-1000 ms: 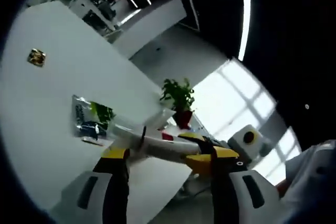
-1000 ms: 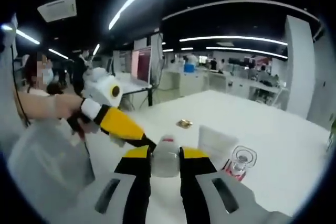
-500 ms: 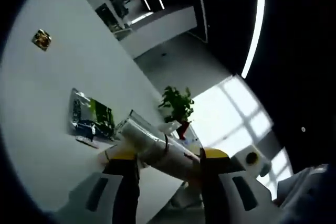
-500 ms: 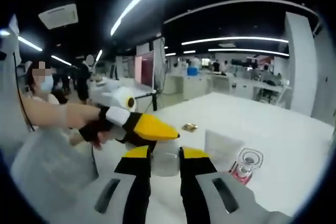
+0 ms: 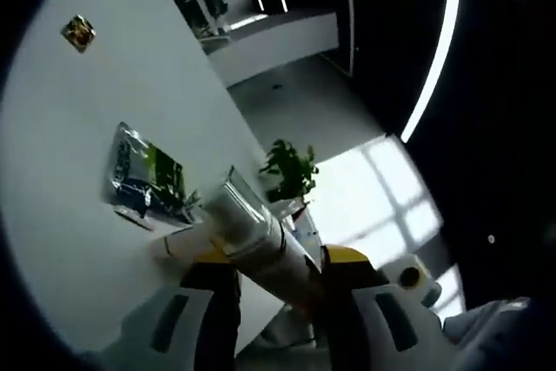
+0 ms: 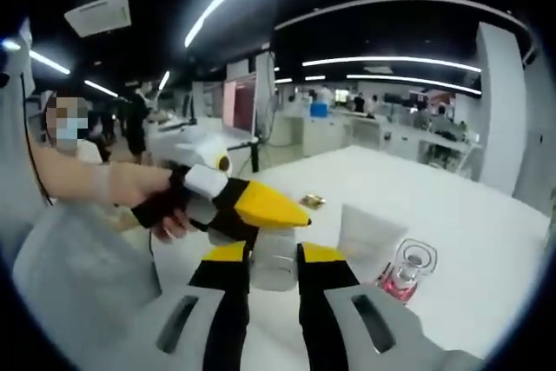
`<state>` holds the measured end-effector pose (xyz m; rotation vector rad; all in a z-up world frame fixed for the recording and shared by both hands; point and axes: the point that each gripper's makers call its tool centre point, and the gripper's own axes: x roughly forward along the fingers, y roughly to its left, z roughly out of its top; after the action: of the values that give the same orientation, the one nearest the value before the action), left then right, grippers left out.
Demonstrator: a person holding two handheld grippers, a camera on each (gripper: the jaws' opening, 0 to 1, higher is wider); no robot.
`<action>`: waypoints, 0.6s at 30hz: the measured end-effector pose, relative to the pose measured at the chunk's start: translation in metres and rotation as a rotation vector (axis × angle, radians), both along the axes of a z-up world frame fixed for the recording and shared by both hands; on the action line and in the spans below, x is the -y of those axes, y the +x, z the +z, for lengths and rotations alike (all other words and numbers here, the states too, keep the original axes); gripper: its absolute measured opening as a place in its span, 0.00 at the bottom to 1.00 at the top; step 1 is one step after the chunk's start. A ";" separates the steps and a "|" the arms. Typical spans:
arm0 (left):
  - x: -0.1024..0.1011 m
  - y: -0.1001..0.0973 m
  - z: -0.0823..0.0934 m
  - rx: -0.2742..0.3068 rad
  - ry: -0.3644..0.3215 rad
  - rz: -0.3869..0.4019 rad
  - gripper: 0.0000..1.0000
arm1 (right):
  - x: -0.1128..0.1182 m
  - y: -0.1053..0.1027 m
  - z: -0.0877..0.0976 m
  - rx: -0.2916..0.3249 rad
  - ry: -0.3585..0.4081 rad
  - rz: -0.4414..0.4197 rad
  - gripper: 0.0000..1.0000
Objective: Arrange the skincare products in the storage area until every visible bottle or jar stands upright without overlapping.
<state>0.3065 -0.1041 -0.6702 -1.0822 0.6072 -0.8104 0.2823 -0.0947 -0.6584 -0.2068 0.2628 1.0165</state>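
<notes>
In the left gripper view my left gripper (image 5: 271,274) is shut on a white tube (image 5: 261,245) whose clear cap end points up and away over the white table (image 5: 61,145). In the right gripper view my right gripper (image 6: 274,265) is shut on a pale white piece (image 6: 274,260), apparently the same tube's other end. The left gripper (image 6: 261,206), held by a hand, reaches in from the left right above my right jaws. On the table beyond stand a white soft tube (image 6: 369,236) and a clear glass bottle with a pink base (image 6: 407,271).
A silvery foil pack with green and blue print (image 5: 143,175) lies on the table. A small gold packet (image 5: 78,30) (image 6: 311,201) lies farther off. A potted plant (image 5: 287,171) stands past the table's end. A person's sleeve (image 6: 78,249) fills the left of the right gripper view.
The tube has swung from lying across the left jaws to pointing along them, cap end away. The left gripper has moved closer over the right jaws.
</notes>
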 end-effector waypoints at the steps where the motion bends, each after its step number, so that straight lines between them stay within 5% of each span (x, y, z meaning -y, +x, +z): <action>1: -0.001 0.001 -0.001 0.000 0.004 0.006 0.28 | 0.000 0.001 -0.002 0.003 -0.011 -0.001 0.20; 6: -0.004 0.001 -0.013 -0.031 0.020 0.002 0.27 | 0.001 0.000 -0.013 -0.035 -0.044 0.001 0.20; 18: -0.008 0.007 -0.011 -0.036 0.008 0.028 0.18 | 0.002 -0.001 -0.031 -0.093 -0.085 0.001 0.21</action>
<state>0.3138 -0.0964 -0.6810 -1.0980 0.6241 -0.7647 0.2814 -0.0971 -0.6897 -0.2366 0.3909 1.0187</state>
